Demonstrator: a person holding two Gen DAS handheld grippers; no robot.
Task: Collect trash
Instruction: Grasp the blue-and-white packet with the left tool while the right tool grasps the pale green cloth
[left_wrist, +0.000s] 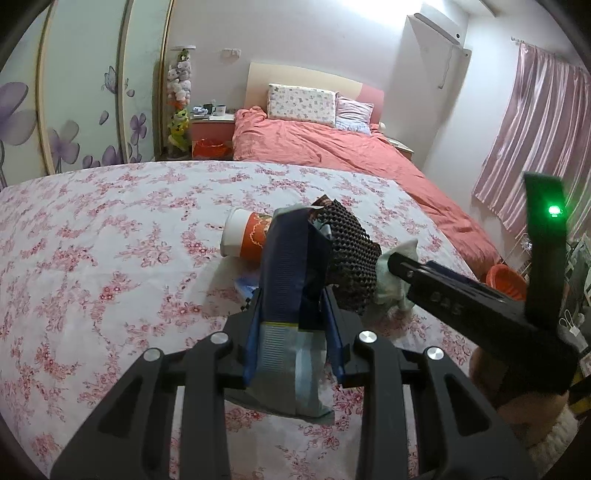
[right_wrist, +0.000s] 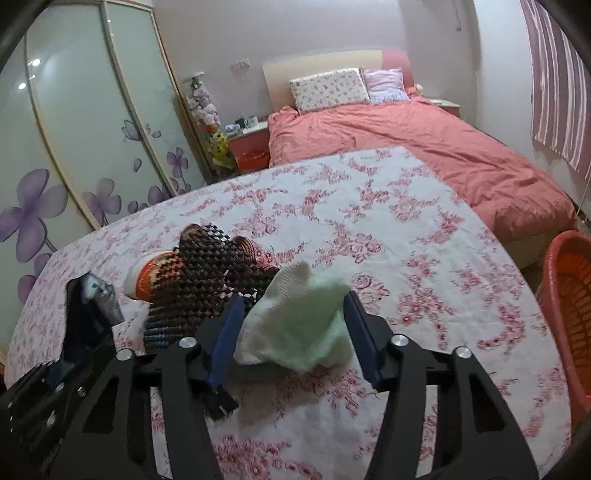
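Observation:
My left gripper (left_wrist: 291, 295) is shut on a dark blue and silver foil wrapper (left_wrist: 286, 273), held upright above the floral tablecloth (left_wrist: 110, 258). Behind it lie a red and white paper cup (left_wrist: 245, 236) on its side and a brown honeycomb paper sheet (left_wrist: 351, 254). My right gripper (right_wrist: 293, 306) is shut on a pale green and white crumpled tissue (right_wrist: 299, 321), lifted just off the cloth. In the right wrist view the honeycomb sheet (right_wrist: 210, 266) and cup (right_wrist: 147, 275) lie left of the tissue, and the left gripper's wrapper (right_wrist: 98, 295) shows at far left.
An orange plastic basket (right_wrist: 569, 306) stands on the floor off the table's right edge; it also shows in the left wrist view (left_wrist: 506, 280). A small blue scrap (left_wrist: 247, 284) lies on the cloth near the cup. A bed with a salmon cover (left_wrist: 332, 147) is beyond the table.

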